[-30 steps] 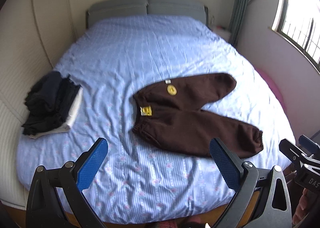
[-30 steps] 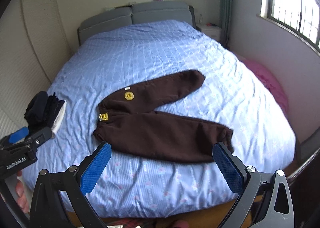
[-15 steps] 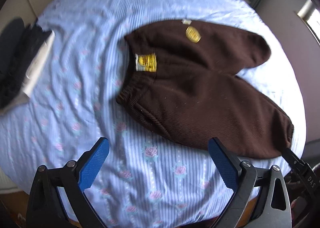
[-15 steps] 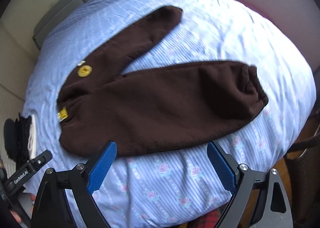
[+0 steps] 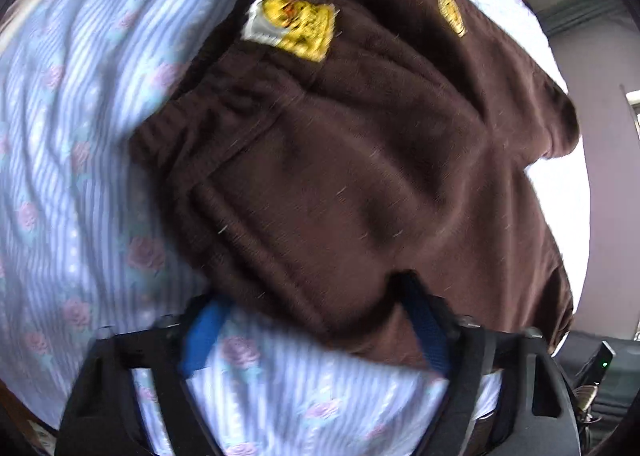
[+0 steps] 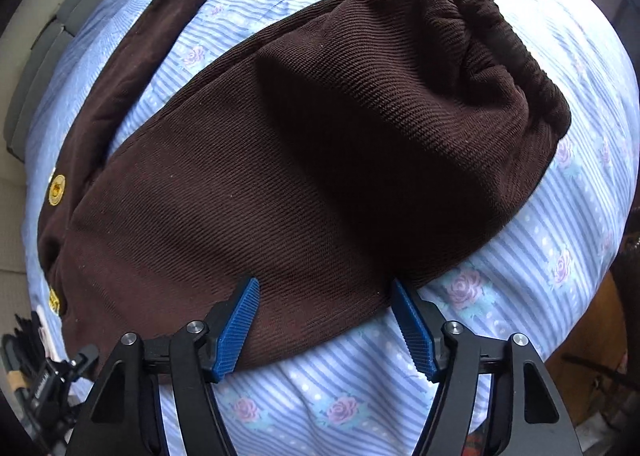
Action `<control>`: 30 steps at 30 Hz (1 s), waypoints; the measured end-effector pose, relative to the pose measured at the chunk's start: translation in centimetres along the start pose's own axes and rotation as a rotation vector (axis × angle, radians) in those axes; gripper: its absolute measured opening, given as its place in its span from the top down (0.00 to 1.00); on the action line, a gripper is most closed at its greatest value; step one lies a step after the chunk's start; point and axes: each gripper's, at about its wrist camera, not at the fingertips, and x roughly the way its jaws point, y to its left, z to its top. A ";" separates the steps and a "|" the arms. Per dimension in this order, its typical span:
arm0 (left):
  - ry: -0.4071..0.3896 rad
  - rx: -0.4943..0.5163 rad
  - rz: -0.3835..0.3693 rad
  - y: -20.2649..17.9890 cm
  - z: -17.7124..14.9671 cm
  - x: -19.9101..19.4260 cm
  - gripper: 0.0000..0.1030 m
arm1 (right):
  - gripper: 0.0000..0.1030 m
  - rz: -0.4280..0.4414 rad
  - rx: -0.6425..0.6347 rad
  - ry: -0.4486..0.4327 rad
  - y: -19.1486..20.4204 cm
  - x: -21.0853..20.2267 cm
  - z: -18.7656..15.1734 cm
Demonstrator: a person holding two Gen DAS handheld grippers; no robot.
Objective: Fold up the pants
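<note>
Dark brown pants [image 5: 360,160] lie flat on the bed, legs spread apart, with a yellow label [image 5: 296,26] at the waistband and a round yellow badge [image 5: 452,14]. My left gripper [image 5: 316,320] is open, its blue pads straddling the near edge of the pants by the waist. My right gripper [image 6: 324,320] is open, its pads on either side of the near edge of the closer leg [image 6: 320,160], whose elastic cuff [image 6: 516,52] lies to the right. The far leg [image 6: 160,28] stretches to the upper left.
The bed has a light blue striped sheet with pink roses [image 6: 540,276]. Grey pillows [image 6: 48,40] sit at the head. The left gripper's body [image 6: 48,380] shows at lower left in the right wrist view. A wooden bed edge [image 6: 588,340] is at right.
Both grippers have dropped down and forward to the pants' near edge, and their jaws have narrowed but stay open. The pants have not moved.
</note>
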 end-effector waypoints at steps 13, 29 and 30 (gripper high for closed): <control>-0.122 0.176 0.123 -5.2 -0.9 -5.0 0.73 | 0.26 0.002 -0.014 -0.063 -2.6 -4.6 -0.6; -0.256 0.198 0.107 -9.3 0.2 -11.2 0.81 | 0.87 0.318 0.024 -0.258 1.1 -14.5 8.9; -0.276 0.180 0.099 -9.5 0.9 -12.0 0.81 | 0.87 0.340 -0.005 -0.314 2.3 -16.7 9.8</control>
